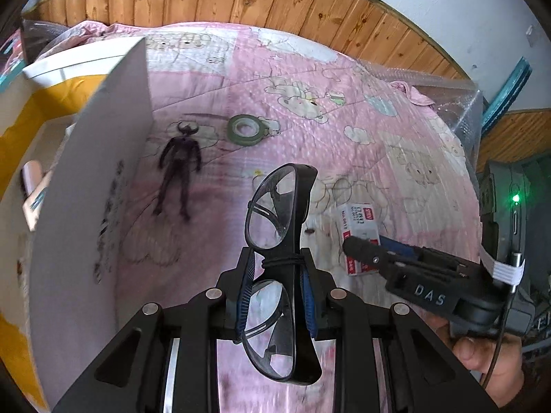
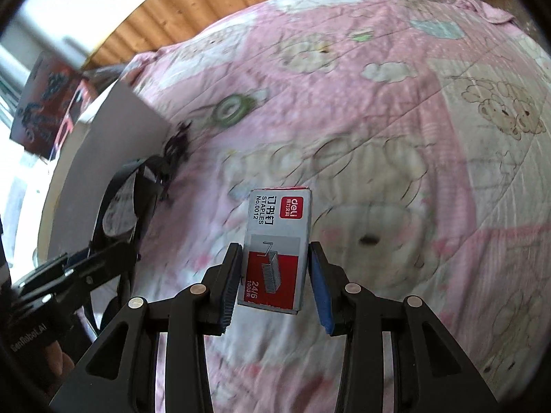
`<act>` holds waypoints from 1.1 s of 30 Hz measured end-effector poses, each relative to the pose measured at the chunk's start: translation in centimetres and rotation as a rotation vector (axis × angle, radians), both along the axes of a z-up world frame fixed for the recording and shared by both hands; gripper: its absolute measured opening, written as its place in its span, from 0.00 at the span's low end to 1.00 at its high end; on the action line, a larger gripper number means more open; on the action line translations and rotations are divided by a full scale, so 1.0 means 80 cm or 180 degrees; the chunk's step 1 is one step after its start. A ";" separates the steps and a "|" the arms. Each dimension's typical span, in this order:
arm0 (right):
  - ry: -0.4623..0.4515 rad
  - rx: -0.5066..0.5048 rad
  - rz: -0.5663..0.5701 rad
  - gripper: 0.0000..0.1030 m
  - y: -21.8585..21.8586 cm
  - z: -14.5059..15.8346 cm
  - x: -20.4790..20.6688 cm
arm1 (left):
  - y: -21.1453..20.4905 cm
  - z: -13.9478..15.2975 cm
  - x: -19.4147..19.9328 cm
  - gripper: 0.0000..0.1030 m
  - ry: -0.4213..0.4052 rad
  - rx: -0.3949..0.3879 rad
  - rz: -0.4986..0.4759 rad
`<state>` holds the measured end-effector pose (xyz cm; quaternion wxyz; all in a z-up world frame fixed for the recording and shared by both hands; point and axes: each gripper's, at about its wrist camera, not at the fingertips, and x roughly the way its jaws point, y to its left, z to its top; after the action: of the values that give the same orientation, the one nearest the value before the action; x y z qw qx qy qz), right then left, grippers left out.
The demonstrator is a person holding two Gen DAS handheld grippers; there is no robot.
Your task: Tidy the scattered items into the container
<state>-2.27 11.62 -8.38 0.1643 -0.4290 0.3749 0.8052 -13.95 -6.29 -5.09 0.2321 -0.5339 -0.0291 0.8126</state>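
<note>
Glasses pinched in the left fingers, staple box between the right fingers, both above the bed.

The left gripper (image 1: 275, 275) has its fingers (image 1: 245, 289) pressed onto the bridge of a pair of black glasses (image 1: 275, 206), which stand on end between the blue pads. The right gripper (image 2: 275, 275) has its fingers (image 2: 229, 285) part-spread around a staple box (image 2: 275, 244); the left pad touches the box, while contact on the right side cannot be told. Beyond, a roll of green tape (image 1: 245, 129) and a dark toy figure (image 1: 179, 168) lie on the pink quilt (image 1: 344, 137), the figure just beside the white box wall (image 1: 96, 179) on the left.
</note>
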 end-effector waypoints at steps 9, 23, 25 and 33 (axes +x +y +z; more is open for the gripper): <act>-0.0058 0.0034 0.0314 0.39 -0.059 0.008 0.012 | -0.032 0.020 0.045 0.26 0.0034 0.0039 0.0017; -0.0008 0.0211 0.0879 0.39 -0.146 0.053 0.029 | -0.079 0.068 0.112 0.26 0.0134 0.0241 -0.0015; 0.0013 0.0253 0.0962 0.39 -0.157 0.063 0.029 | -0.088 0.077 0.120 0.26 0.0163 0.0276 -0.0010; 0.0133 0.0449 0.1240 0.39 -0.189 0.110 0.017 | -0.125 0.108 0.142 0.26 0.0254 0.0419 0.0052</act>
<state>-0.89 -3.47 0.38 0.0272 -0.4641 0.2309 0.8548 -2.55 -16.30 3.52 0.2611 -0.4843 -0.0775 0.8314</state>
